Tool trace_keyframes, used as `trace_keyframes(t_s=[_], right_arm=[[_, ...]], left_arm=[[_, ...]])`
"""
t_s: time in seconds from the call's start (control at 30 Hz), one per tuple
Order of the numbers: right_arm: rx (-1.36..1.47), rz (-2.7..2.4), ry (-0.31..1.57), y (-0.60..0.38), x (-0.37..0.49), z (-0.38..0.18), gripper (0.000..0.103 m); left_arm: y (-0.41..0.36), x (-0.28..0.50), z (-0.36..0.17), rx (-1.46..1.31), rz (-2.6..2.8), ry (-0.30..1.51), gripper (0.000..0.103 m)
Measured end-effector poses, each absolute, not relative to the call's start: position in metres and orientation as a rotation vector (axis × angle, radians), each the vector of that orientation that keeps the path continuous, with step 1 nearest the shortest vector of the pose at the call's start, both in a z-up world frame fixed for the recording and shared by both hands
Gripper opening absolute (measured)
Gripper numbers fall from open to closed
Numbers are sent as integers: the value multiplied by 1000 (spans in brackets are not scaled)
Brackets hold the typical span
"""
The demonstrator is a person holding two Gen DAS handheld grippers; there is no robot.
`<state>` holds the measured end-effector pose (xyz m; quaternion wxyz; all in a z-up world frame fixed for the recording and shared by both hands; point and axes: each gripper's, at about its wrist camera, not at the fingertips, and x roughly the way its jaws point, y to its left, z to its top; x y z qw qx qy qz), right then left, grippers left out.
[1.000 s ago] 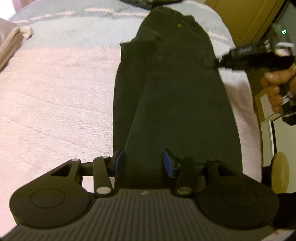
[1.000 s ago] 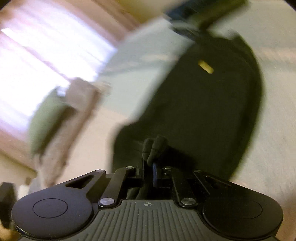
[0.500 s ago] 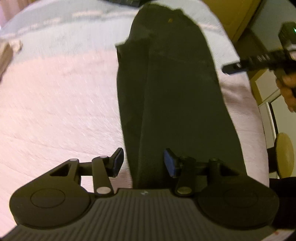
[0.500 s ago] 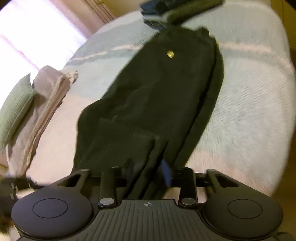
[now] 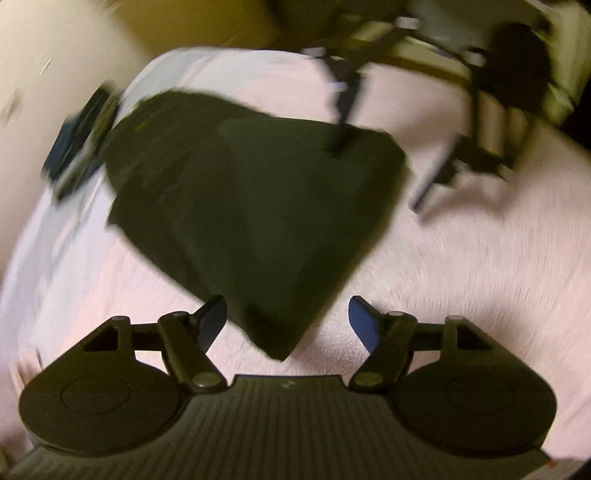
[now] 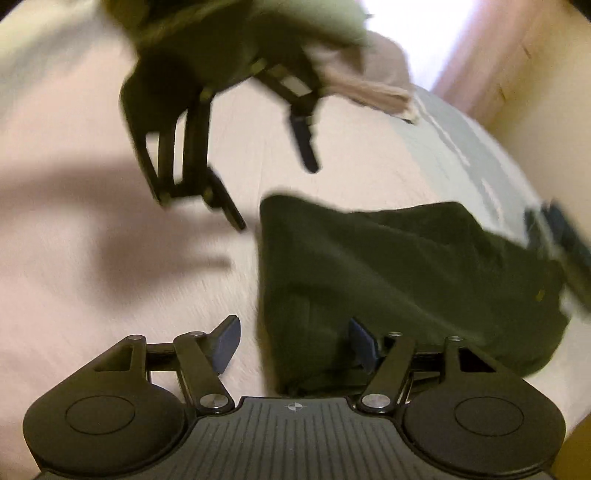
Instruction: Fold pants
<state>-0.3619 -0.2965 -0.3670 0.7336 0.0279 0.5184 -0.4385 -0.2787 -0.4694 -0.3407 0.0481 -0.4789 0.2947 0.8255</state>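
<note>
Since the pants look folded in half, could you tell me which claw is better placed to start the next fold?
Probably the right. The right claw is open with the pants edge lying deep between its fingers; the left claw, also open, hovers over the bed beside the pants' corner.

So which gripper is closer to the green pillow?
Left. The left gripper hangs right in front of the green pillow; the right gripper sits across the bed from it, open over the pants.
</note>
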Motion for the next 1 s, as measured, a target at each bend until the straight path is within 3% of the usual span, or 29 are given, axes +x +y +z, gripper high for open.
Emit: trace_keyframes(t_s=[0.13, 0.17, 0.23, 0.33, 0.47, 0.5, 0.53, 0.57, 0.63, 0.77, 0.8, 0.83, 0.87, 0.9, 1.0], right_arm=[[-164, -912, 1260, -281, -357, -400, 61], [-154, -914, 1252, -282, -360, -399, 46], [-49, -938, 1197, -290, -368, -386, 40], [61, -983, 1114, -299, -382, -357, 34], [138, -1035, 1045, -307, -392, -330, 34], [129, -1048, 1043, -306, -392, -327, 35], [100, -1060, 1047, -303, -390, -326, 44], [56, -1069, 1052, -293, -388, -323, 63], [-51, -1056, 1062, -286, -382, -328, 82], [-265, -1020, 1183, -283, -372, -350, 82], [-272, -1032, 1194, -288, -374, -351, 81], [-246, -1041, 1188, -294, -378, -349, 71], [-190, -1052, 1175, -302, -385, -342, 48], [-145, -1064, 1168, -309, -390, -335, 37], [-63, -1069, 1116, -323, -408, -301, 29]], left_arm=[[-457, -279, -376, -1366, 2382, 1154, 70], [-458, -279, -382, -1346, 2355, 1195, 70], [-456, -281, -389, -1313, 2307, 1302, 70], [-459, -287, -387, -1300, 2302, 1401, 52], [-470, -300, -366, -1325, 2328, 1320, 27], [-472, -301, -355, -1335, 2346, 1281, 24], [-477, -303, -347, -1349, 2371, 1228, 23], [-483, -308, -337, -1363, 2401, 1160, 22], [-496, -318, -321, -1395, 2459, 1019, 21], [-511, -329, -299, -1436, 2478, 889, 20], [-512, -329, -294, -1445, 2479, 867, 20], [-514, -330, -290, -1456, 2475, 854, 20], [-514, -331, -286, -1467, 2466, 846, 20], [-513, -335, -281, -1472, 2462, 846, 20], [-515, -342, -257, -1501, 2478, 791, 19]])
